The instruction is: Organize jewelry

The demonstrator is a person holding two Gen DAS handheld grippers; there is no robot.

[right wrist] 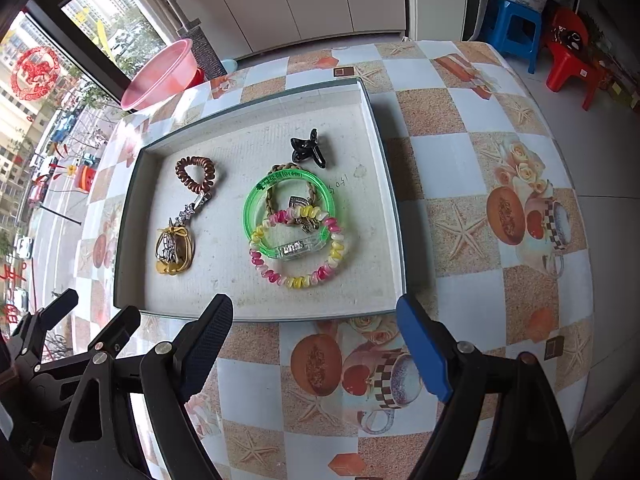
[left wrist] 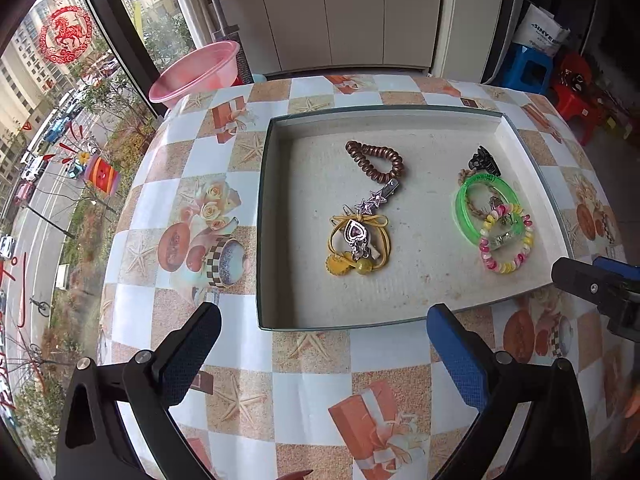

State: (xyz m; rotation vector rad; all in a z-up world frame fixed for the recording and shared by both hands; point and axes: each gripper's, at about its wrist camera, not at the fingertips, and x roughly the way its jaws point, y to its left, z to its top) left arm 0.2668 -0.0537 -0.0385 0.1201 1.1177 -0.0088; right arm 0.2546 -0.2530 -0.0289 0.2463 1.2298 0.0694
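A shallow grey tray [left wrist: 432, 140] [right wrist: 248, 140] lies on the checked tablecloth. On its left side are a brown coil hair tie [left wrist: 376, 160] [right wrist: 196, 174], a star hair clip [left wrist: 376, 200] and a yellow hair tie with a heart charm [left wrist: 358, 240] [right wrist: 174, 248]. To the right, a green bangle [left wrist: 488, 208] [right wrist: 256, 200] overlaps a pink and yellow bead bracelet [left wrist: 506, 240] [right wrist: 300, 280], with a black claw clip [left wrist: 484, 160] [right wrist: 308, 152] behind them. My left gripper [left wrist: 324, 316] and right gripper [right wrist: 314, 306] hover at the tray's near rim, both open and holding nothing.
A pink basin [left wrist: 196, 72] [right wrist: 160, 76] sits past the table's far left corner by the window. A blue stool [right wrist: 516, 28] and a red stool [right wrist: 568, 60] stand on the floor at the far right. The table's rounded edge falls away on the right.
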